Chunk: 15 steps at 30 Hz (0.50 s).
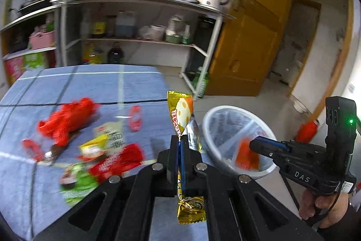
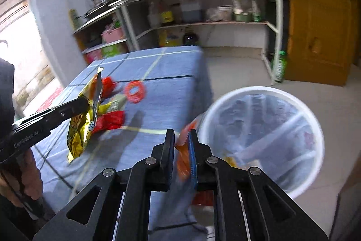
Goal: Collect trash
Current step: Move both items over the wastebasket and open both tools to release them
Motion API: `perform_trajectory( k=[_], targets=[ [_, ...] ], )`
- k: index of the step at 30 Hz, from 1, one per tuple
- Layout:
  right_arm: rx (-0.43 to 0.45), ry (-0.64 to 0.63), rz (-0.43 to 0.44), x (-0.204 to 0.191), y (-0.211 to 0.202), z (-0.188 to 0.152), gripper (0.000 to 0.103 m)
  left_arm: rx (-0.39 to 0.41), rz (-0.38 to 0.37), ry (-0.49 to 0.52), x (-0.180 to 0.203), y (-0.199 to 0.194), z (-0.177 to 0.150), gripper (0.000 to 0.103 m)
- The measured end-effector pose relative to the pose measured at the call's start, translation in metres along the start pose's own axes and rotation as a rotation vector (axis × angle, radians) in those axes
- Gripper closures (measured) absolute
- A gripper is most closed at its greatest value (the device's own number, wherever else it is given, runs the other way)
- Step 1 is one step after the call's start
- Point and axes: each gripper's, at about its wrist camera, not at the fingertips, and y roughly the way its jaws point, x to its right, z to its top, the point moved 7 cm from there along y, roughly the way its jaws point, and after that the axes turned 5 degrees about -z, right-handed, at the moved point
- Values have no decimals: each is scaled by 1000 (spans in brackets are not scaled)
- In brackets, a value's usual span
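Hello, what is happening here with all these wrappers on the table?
A person is clearing snack trash from a table with a blue checked cloth, one gripper in each hand. The left gripper is shut on a yellow wrapper, held upright above the table's edge. The right gripper is shut on an orange wrapper near the rim of the white bin beside the table. Several red, yellow and green wrappers remain on the cloth.

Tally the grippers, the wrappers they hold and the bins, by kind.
Grippers: 2, left gripper and right gripper
Held wrappers: 2, gold wrapper and orange wrapper
Bins: 1, white bin
Total: 5
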Motion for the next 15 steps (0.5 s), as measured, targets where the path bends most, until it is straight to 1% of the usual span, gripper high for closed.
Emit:
perform_trajectory(
  k=[4, 6, 8, 12, 15],
  targets=[
    [7, 52, -48, 32, -5, -3, 91, -25, -56, 37, 29, 28, 5, 102],
    [3, 68, -76, 46, -4, -5, 94, -39, -70, 60, 41, 43, 6, 102],
    [-10, 97, -90, 58, -1, -8, 94, -60, -84, 74, 50, 60, 5, 102],
    [-4, 118, -97, 66, -5, -7, 95, -110, -119, 57, 57, 85, 2, 102],
    [0, 120, -99, 68, -8, -7, 94, -122, -125, 66, 61, 92, -2, 102]
  ],
)
